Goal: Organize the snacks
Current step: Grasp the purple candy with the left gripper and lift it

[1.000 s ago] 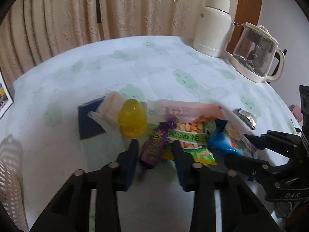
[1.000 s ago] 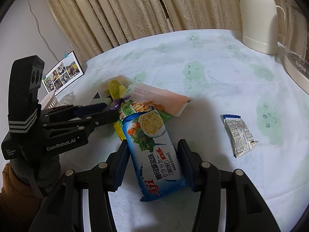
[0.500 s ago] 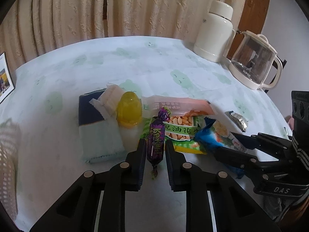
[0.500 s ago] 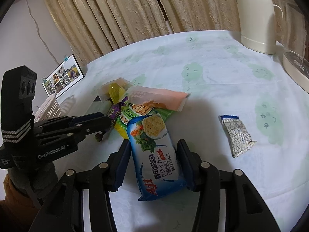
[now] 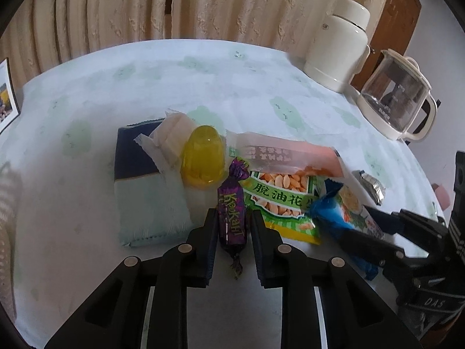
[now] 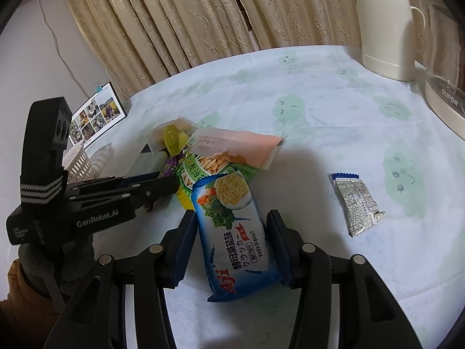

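Snacks lie heaped mid-table [image 5: 261,67]. Left gripper [image 5: 232,221] pinches the purple candy [image 5: 231,218] at the pile's near edge; right gripper [image 6: 231,229] clasps the blue biscuit pack [image 6: 232,224].

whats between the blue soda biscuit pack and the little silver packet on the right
Only bare tablecloth lies between the soda biscuit pack and the silver packet, as the right wrist view shows.
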Demonstrator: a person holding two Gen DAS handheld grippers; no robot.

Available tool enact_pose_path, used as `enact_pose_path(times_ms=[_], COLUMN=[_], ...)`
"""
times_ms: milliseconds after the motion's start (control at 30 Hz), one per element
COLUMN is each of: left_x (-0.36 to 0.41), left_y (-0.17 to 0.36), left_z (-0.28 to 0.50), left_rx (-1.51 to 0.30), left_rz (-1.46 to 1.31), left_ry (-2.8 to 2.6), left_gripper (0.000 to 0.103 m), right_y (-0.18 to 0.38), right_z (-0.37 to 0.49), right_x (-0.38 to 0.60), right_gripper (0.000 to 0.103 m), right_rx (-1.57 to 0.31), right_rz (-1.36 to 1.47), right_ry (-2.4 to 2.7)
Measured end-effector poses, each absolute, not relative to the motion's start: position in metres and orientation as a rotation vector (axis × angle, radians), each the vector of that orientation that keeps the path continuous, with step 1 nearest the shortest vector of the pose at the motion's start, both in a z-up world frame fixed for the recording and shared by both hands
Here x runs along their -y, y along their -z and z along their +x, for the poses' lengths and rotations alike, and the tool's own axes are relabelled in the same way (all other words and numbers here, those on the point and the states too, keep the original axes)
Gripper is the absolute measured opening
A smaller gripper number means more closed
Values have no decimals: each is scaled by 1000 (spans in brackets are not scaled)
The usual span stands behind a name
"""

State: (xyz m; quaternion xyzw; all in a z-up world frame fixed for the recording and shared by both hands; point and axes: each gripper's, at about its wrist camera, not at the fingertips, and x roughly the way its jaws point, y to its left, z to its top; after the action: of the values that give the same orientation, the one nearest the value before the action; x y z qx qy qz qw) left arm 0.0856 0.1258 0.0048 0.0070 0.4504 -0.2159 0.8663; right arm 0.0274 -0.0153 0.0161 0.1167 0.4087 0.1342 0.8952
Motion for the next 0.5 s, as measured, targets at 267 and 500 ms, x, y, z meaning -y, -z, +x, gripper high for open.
enact_pose_path(times_ms=[267, 500], left_x=[-131, -143], left_y=[-11, -33], left_z=[81, 62], left_rx=[-910, -817], left_rz=[-2, -34], left_ry=[433, 401], left_gripper=[16, 16], right_y=[-16, -18], right_z=[27, 24], right_x=[16, 18], right_gripper=[47, 46], right_rx=[-841, -819], right_rz=[247, 259], right_ry=[-278, -286])
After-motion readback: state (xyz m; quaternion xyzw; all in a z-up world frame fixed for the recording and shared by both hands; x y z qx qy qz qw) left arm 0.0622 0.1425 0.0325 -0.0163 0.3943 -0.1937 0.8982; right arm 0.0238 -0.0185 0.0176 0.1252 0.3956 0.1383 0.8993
